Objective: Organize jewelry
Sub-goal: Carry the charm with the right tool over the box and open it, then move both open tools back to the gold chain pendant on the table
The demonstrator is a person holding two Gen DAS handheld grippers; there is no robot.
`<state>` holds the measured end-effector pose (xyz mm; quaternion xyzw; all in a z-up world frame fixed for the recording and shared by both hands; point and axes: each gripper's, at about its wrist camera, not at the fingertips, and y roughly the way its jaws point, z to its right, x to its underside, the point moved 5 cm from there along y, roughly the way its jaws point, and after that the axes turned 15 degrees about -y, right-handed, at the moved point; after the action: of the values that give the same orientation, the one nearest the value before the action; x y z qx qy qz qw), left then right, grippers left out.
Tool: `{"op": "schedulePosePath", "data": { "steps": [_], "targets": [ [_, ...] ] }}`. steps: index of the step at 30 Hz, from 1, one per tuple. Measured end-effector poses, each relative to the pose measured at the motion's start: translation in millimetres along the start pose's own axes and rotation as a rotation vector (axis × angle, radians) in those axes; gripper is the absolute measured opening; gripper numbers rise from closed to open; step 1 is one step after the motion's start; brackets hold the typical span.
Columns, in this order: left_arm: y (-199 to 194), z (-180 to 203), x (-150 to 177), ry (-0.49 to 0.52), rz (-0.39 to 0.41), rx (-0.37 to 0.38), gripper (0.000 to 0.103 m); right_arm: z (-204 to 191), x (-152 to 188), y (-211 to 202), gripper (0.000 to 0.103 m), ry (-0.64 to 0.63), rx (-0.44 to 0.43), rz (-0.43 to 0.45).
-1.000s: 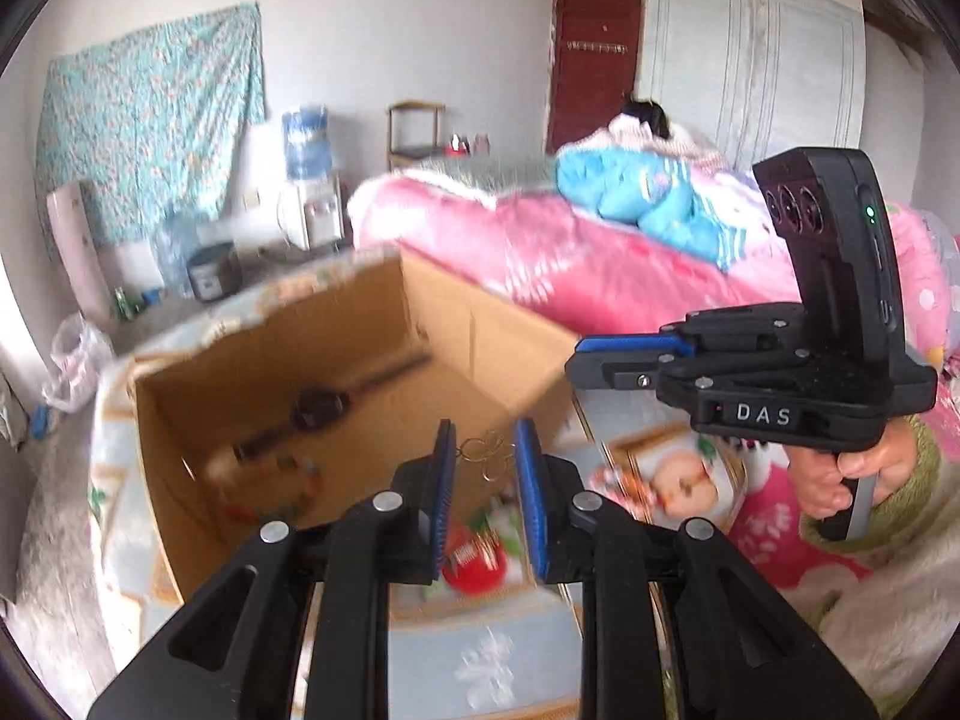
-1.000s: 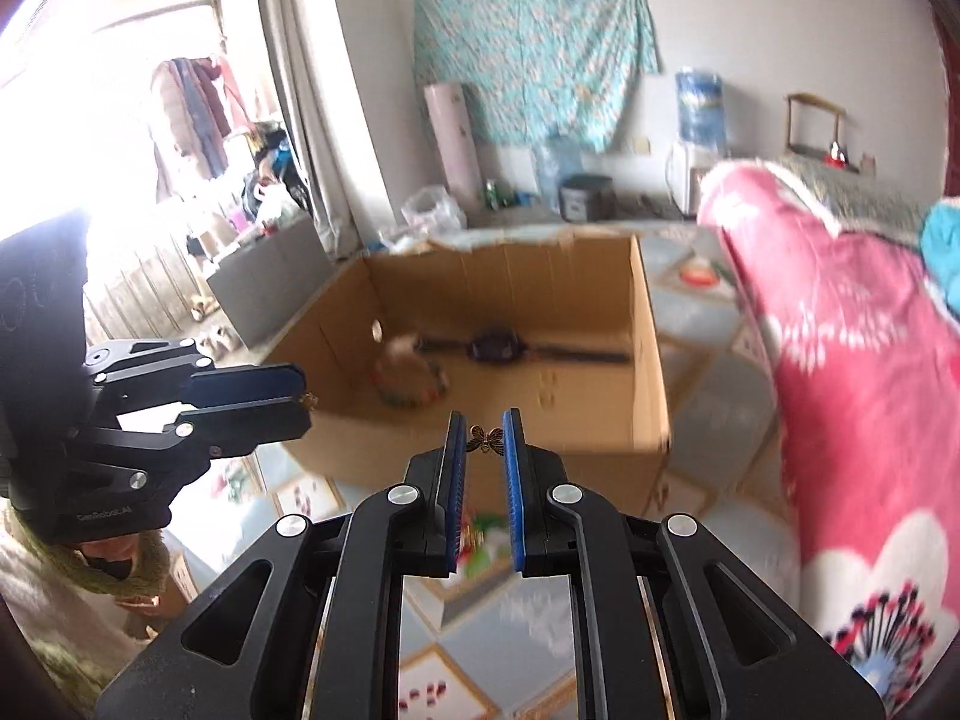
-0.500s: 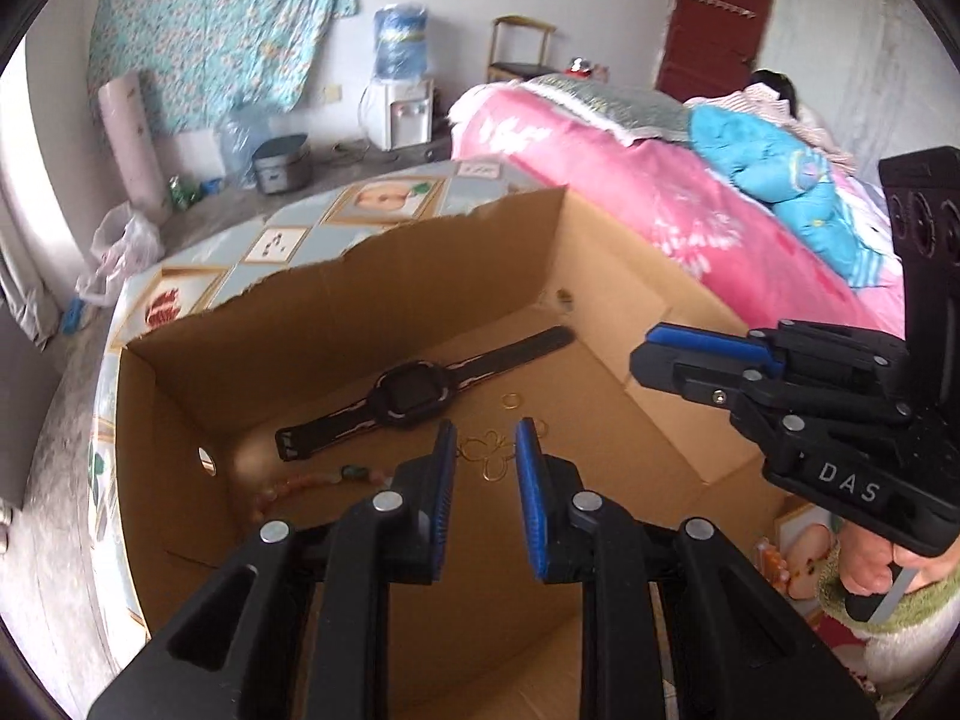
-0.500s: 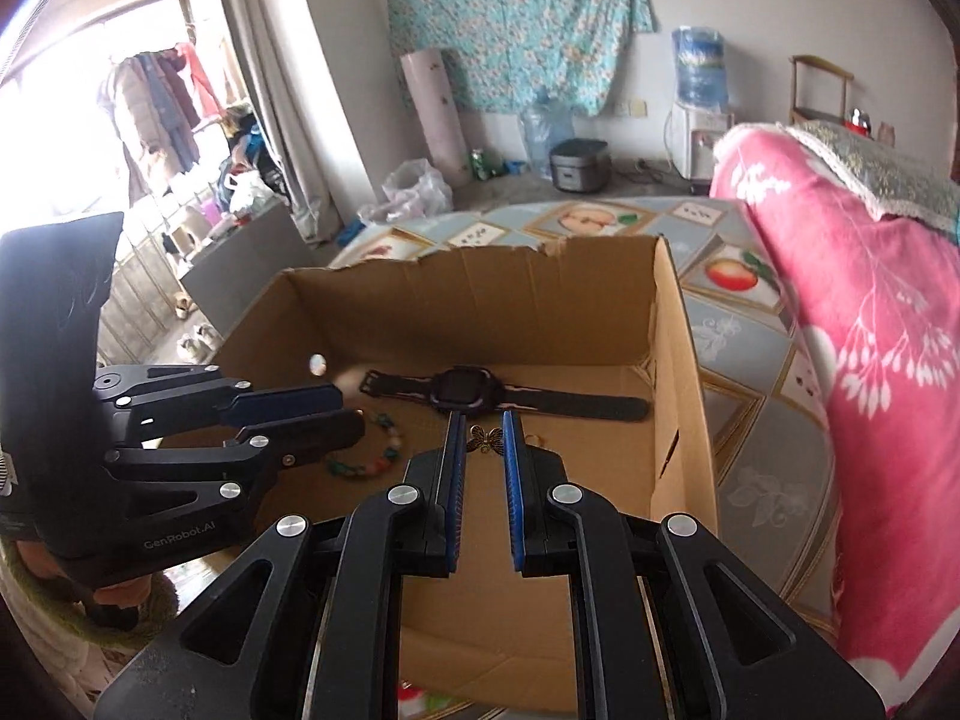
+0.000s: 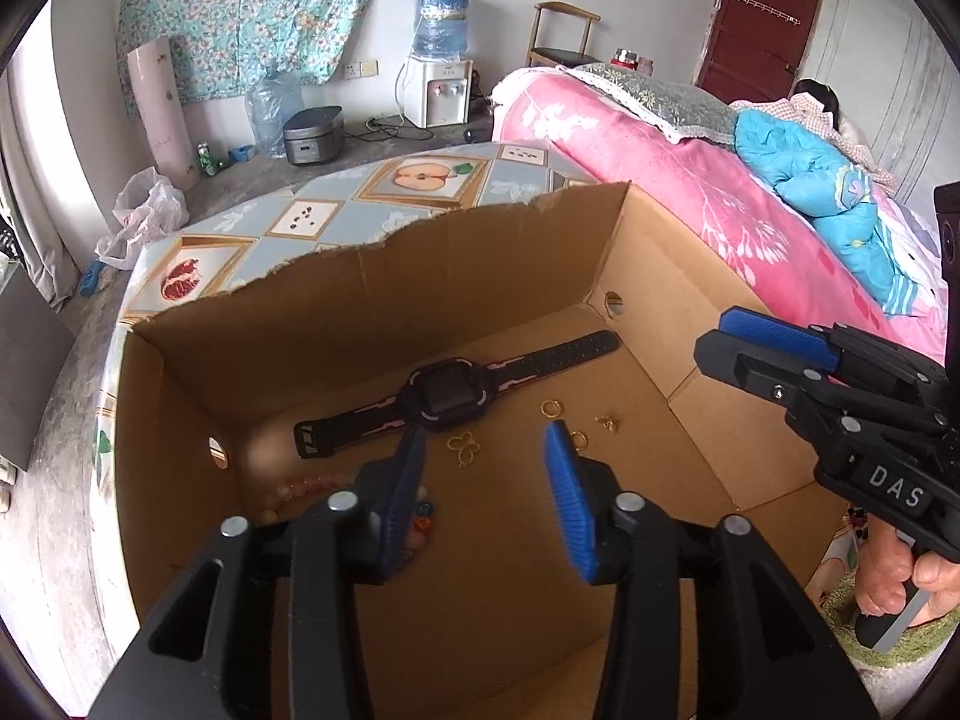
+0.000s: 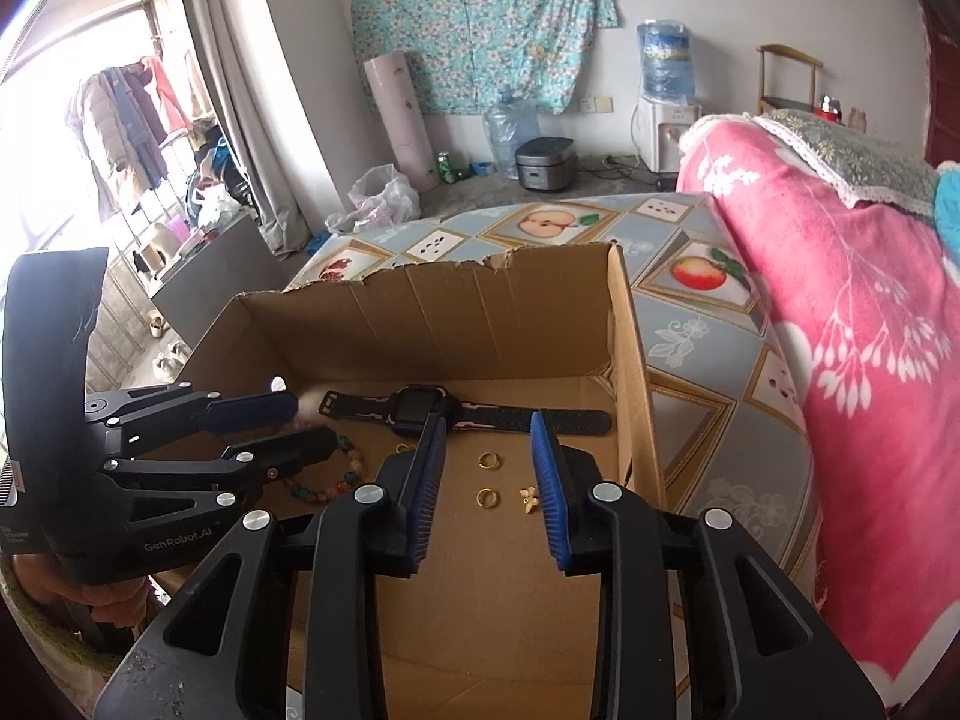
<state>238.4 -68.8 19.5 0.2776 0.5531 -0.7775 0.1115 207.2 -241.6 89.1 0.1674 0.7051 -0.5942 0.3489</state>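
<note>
Drop step done: your left gripper (image 5: 485,462) and right gripper (image 6: 487,450) have just been opening, both empty. Butterfly pendant (image 5: 462,447) and bee charm (image 6: 528,498) lie on the cardboard box (image 5: 456,282) floor. Next, pull back w/o snagging.

We hold our left gripper (image 5: 485,450) and right gripper (image 6: 487,435) angled downward, side by side; both sets of jaws have just been opening, nothing between them, our hand (image 5: 900,570) gripping the right handle.
</note>
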Motion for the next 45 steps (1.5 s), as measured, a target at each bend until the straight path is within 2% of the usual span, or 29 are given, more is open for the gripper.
{"op": "schedulePosePath", "data": {
  "steps": [9, 14, 18, 23, 28, 33, 37, 39, 45],
  "targets": [
    [-30.4, -2.2, -3.1, -0.013, 0.074, -0.006, 0.063, -3.6, -4.7, -25.6, 0.054, 0.022, 0.004, 0.049],
    [-55.0, -3.2, -0.6, -0.017, 0.124, 0.007, 0.072, -8.2, -8.0, -42.4, 0.061, 0.024, -0.002, 0.081],
    [-77.7, -3.9, 9.1, -0.008, 0.164, 0.021, 0.079, -10.9, -10.1, -54.1, 0.062, 0.024, -0.006, 0.107],
    [-99.2, -8.2, 29.1, 0.001, 0.202, 0.028, 0.082, -14.7, -7.9, -72.5, 0.062, 0.031, -0.020, 0.146],
    [-123.8, -16.1, 55.4, -0.004, 0.235, 0.072, 0.085, -6.7, 3.4, -91.7, 0.062, 0.027, -0.013, 0.160],
    [-135.1, -16.8, 86.3, 0.001, 0.226, 0.120, 0.087, 3.1, 25.3, -101.3, 0.062, -0.001, 0.013, 0.123],
    [-132.4, -11.3, 112.0, 0.032, 0.201, 0.149, 0.088, 7.2, 48.0, -105.4, 0.062, 0.000, 0.002, 0.084],
    [-125.4, -6.3, 124.7, 0.049, 0.175, 0.172, 0.089, 4.6, 60.4, -105.3, 0.062, 0.002, -0.003, 0.061],
    [-86.4, 15.9, 152.9, 0.115, 0.095, 0.174, 0.089, -12.8, 94.2, -86.5, 0.062, 0.039, -0.055, -0.024]
  ]
}}
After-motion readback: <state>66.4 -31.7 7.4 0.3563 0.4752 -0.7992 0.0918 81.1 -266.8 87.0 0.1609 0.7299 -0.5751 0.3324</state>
